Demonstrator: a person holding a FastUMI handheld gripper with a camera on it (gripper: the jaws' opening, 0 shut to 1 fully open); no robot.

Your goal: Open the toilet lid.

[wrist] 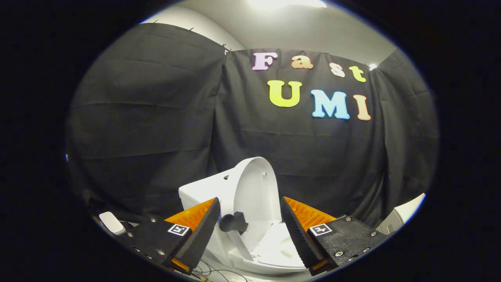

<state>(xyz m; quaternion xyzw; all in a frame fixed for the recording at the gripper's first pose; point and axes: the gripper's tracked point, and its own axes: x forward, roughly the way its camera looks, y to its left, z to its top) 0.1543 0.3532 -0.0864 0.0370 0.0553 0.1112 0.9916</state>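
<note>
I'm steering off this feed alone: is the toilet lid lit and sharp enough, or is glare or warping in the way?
Gripper view: the raised toilet lid is evenly lit and sharp, no glare on it; the only blown-out patch is the ceiling light. Fisheye bends the booth wall toward the rim. The tongs stand open, the lid's dark knob between the fingers.

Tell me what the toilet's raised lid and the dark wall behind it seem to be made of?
The lid, standing up between the open gripper fingers, looks like smooth white moulded plastic: thin shell, soft sheen, small moulded bumps inside. It could be another hard material. The wall looks like matte black cloth: it hangs in folds and creases.
</note>
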